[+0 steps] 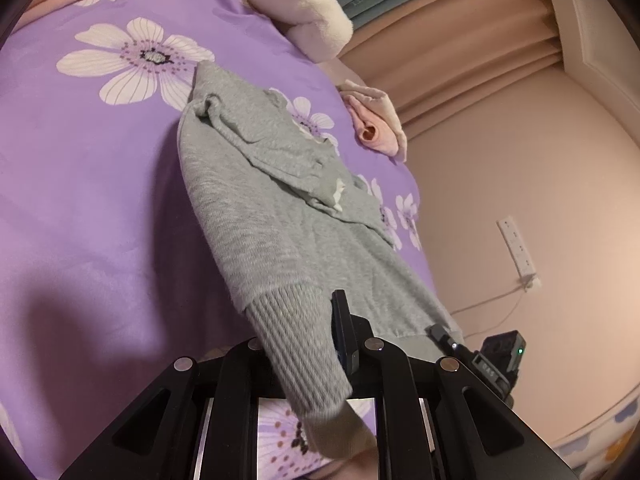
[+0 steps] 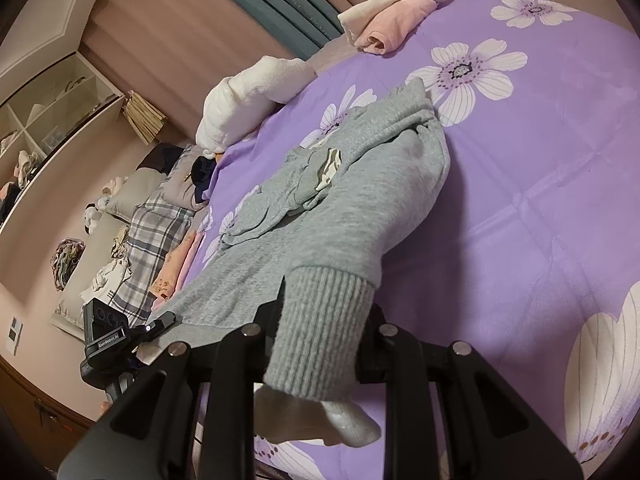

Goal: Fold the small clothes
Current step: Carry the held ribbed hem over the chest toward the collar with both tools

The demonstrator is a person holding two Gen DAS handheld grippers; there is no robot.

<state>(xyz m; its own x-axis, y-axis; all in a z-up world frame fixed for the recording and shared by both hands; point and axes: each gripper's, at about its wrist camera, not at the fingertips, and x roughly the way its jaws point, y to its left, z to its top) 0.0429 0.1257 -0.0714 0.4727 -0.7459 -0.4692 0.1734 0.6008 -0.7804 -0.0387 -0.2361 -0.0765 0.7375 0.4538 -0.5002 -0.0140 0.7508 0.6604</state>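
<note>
Both my claws, left (image 1: 316,344) and right (image 2: 320,332), are clamped on the ribbed hem of the sweater (image 1: 280,216), which trails toward twelve o'clock over the quilt (image 1: 88,184). Soft, light, floppy; the hem corners grip best.

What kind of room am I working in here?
Most likely a bedroom: the grey sweater lies on a bed with a purple floral cover, with pillows alongside and shelves on the wall.

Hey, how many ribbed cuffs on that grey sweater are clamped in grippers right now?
2: one ribbed cuff in the left gripper, the other cuff in the right gripper.
</note>
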